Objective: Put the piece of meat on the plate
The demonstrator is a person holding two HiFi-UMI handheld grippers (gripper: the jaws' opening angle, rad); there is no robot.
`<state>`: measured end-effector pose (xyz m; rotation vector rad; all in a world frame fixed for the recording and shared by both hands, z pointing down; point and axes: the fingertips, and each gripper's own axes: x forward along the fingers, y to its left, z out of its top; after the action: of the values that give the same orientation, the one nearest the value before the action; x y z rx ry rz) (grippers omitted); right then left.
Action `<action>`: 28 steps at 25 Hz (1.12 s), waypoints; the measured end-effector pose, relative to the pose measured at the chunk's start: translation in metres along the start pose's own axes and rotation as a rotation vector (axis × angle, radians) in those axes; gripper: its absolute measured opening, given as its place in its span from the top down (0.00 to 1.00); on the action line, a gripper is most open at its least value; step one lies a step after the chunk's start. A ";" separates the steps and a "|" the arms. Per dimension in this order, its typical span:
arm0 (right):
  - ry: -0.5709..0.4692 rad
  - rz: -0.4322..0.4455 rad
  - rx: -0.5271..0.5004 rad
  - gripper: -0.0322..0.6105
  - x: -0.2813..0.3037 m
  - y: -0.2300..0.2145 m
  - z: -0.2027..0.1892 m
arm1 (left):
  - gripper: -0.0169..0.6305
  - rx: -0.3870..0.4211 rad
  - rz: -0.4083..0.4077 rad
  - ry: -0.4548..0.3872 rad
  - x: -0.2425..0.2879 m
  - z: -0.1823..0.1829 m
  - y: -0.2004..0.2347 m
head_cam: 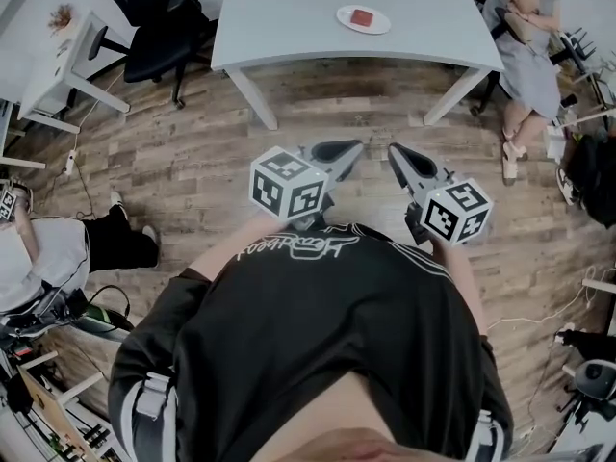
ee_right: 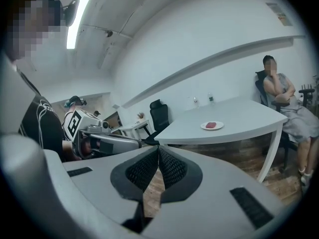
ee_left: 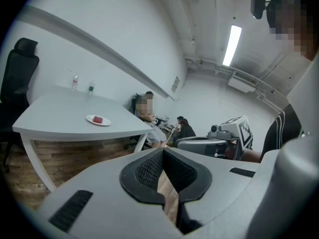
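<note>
A: What's around the room?
B: A pale grey table [head_cam: 289,17] on a wood-plank floor [head_cam: 192,162], with a black office chair [head_cam: 154,27] at its left end.
A: Anyone there?
B: One person [head_cam: 525,46] in a grey dress sits by the table's right end. Two small bottles [ee_left: 75,82] stand near its far edge, and a strip light [ee_left: 232,45] glows on the ceiling

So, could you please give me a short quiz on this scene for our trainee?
1. True or false: the meat lies on the plate.
2. The left gripper is: A) open, B) shut on nothing, C) shut on the meat.
3. Fill in: the plate stands on the ____.
Key: 1 true; 2 B; 3 table.
</note>
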<state>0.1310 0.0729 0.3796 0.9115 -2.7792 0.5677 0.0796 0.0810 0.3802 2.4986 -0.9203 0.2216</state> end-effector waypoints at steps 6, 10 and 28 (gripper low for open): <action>-0.002 0.003 -0.022 0.94 -0.014 0.007 -0.004 | 0.96 0.013 0.001 0.005 -0.001 -0.005 -0.016; -0.011 0.007 -0.016 0.94 -0.016 0.009 -0.005 | 0.96 0.019 0.004 0.013 -0.002 -0.006 -0.020; 0.000 0.017 -0.041 0.94 -0.014 0.005 -0.002 | 0.96 0.025 0.021 0.025 0.000 -0.004 -0.015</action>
<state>0.1395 0.0846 0.3759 0.8810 -2.7904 0.5118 0.0893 0.0932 0.3783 2.5043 -0.9393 0.2727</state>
